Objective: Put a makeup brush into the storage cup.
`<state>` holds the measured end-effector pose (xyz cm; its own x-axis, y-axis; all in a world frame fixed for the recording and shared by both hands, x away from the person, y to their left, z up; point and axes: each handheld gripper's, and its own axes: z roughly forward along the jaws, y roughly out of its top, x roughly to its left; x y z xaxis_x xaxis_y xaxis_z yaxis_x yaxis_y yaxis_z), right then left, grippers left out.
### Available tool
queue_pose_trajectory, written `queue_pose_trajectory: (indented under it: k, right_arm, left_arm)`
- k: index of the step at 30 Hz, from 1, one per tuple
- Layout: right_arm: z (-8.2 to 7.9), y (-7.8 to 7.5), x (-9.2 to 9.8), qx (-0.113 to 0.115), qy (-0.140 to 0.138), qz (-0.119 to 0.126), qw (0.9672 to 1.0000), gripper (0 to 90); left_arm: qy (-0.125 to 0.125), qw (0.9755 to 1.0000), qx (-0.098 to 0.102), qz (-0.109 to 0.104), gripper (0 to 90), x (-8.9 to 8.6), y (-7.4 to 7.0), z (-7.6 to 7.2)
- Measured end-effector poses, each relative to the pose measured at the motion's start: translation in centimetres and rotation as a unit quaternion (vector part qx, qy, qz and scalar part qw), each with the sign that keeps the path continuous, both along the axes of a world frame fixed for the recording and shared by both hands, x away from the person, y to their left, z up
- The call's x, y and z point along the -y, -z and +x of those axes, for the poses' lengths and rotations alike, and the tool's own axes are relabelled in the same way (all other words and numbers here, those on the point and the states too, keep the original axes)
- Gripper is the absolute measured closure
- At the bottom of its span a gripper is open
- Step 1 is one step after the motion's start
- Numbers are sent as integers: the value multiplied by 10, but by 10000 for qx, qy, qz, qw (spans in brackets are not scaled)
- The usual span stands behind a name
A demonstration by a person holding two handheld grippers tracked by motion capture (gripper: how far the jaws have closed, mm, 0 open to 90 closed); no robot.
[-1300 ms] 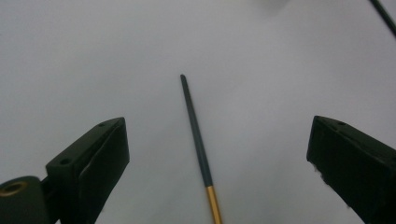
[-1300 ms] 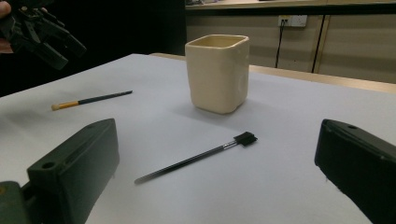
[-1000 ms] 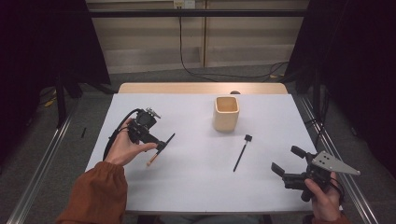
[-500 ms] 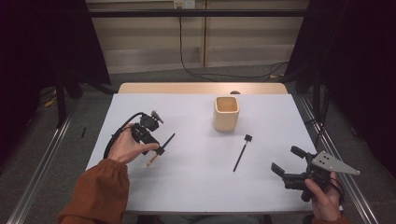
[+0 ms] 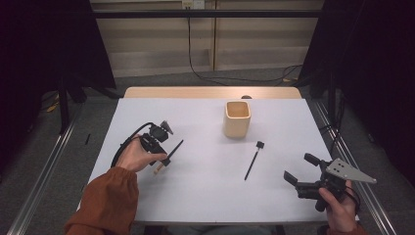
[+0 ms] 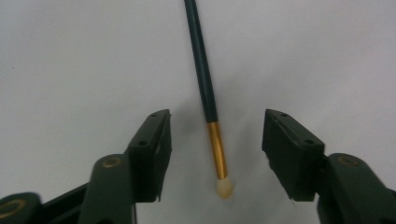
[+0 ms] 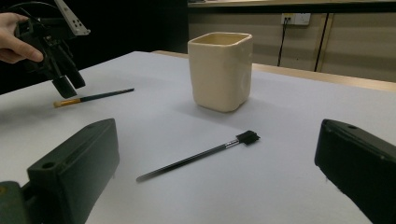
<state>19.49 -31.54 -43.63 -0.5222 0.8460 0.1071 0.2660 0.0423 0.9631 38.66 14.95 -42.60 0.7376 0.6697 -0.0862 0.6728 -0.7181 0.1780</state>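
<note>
The left gripper (image 6: 217, 154) has been closing, jaws not yet touching the brush (image 6: 205, 93) between them; it points straight away.

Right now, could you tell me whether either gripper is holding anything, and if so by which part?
Nothing is held yet. The left gripper has just been closing around the gold-ferruled brush, its ferrule between the jaws but untouched. The right gripper is open with nothing between its jaws.

No text, label, brand, number or sign can be read anywhere in these views.
</note>
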Motion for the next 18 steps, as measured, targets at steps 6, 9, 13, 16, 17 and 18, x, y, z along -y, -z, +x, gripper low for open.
queue_pose_trajectory:
  k: [6,9,13,16,17,18]
  right_arm:
    - [0,0,0,6,4,9,10000,0]
    - [0,0,0,5,10,7,10000,0]
    - [0,0,0,-4,13,7,10000,0]
    - [0,0,0,-6,10,4,10000,0]
    - [0,0,0,-5,9,-1,10000,0]
    - [0,0,0,-2,-1,3,10000,0]
  left_arm:
    - [-118,9998,-120,111,562,2,6,1]
    - [-229,9995,-190,121,567,3,9,2]
    - [-200,9994,-223,164,610,6,12,3]
    - [-175,9991,-271,285,637,10,16,2]
    - [-124,9990,-218,357,640,11,17,1]
    - [-121,9990,-211,374,646,12,17,1]
